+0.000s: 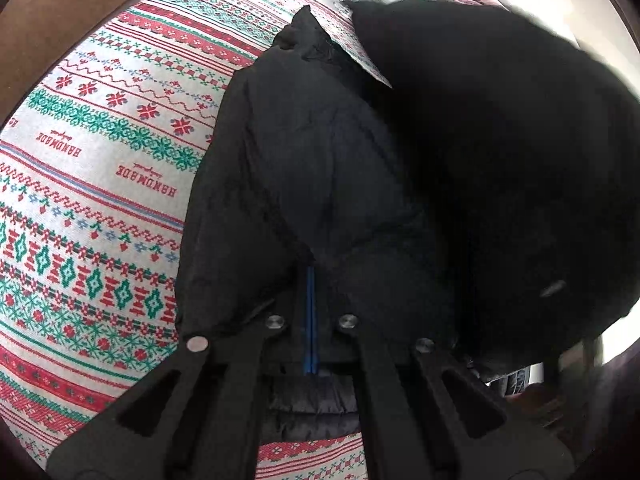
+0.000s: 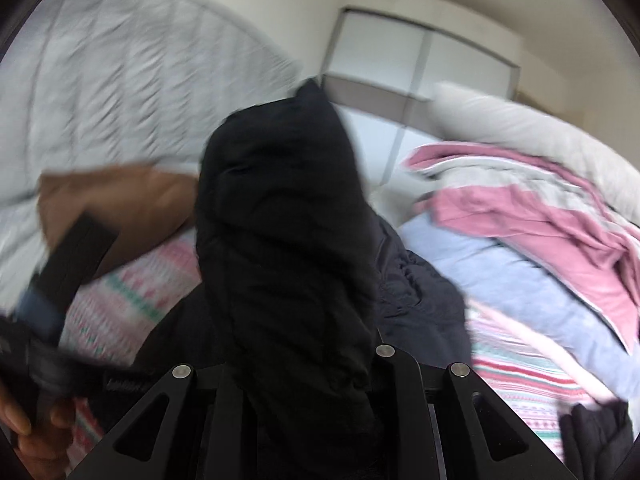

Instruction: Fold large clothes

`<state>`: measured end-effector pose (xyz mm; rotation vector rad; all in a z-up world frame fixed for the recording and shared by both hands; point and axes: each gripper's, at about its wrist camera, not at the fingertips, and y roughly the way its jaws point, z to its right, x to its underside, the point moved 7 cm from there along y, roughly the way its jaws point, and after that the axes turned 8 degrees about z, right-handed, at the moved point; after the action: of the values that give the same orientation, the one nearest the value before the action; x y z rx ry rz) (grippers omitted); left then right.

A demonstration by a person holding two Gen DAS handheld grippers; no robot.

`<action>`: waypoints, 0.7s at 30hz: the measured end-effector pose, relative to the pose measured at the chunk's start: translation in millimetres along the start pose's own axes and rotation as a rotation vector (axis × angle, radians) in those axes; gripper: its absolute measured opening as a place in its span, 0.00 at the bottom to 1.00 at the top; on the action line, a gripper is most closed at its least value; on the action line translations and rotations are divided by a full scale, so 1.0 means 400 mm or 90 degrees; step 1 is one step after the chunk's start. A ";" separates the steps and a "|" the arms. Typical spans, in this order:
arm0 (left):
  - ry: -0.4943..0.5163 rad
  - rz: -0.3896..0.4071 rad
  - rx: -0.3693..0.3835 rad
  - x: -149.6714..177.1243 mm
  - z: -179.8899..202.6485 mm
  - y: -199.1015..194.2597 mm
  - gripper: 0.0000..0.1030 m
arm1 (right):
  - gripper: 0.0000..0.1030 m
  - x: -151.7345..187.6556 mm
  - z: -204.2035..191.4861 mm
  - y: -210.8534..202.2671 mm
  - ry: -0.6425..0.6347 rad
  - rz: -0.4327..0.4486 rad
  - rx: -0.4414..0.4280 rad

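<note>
A black padded jacket (image 1: 312, 176) lies on a patterned red, green and white bedcover (image 1: 100, 184). My left gripper (image 1: 310, 312) is shut on the jacket's edge beside a blue zip stripe (image 1: 310, 312). A blurred black fold (image 1: 500, 160) hangs over the right side. In the right wrist view my right gripper (image 2: 304, 360) is shut on a lifted part of the black jacket (image 2: 280, 240), which hides the fingertips. The left gripper (image 2: 60, 280) and a hand show blurred at the left.
A pile of pink, grey and light blue clothes (image 2: 540, 220) lies at the right on the bedcover (image 2: 520, 380). A white quilt (image 2: 120, 80) is at the back left, a pillow (image 2: 520, 128) at the back right, a wardrobe (image 2: 420, 60) behind.
</note>
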<state>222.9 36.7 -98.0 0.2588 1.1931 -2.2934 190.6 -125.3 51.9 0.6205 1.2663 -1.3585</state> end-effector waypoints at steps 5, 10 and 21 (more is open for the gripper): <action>-0.037 0.001 0.002 -0.018 -0.041 -0.023 0.00 | 0.31 0.094 -0.103 0.050 -0.083 -0.037 -0.063; -0.062 0.015 0.028 -0.043 -0.063 -0.072 0.00 | 0.35 0.120 -0.118 0.063 -0.093 -0.042 -0.085; -0.035 0.062 -0.007 -0.084 -0.115 -0.182 0.20 | 0.63 0.134 -0.122 -0.007 -0.101 -0.067 -0.211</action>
<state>208.2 120.0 -60.8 0.2419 1.1408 -2.1957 160.8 -100.7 -9.4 0.2154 1.3696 -1.2196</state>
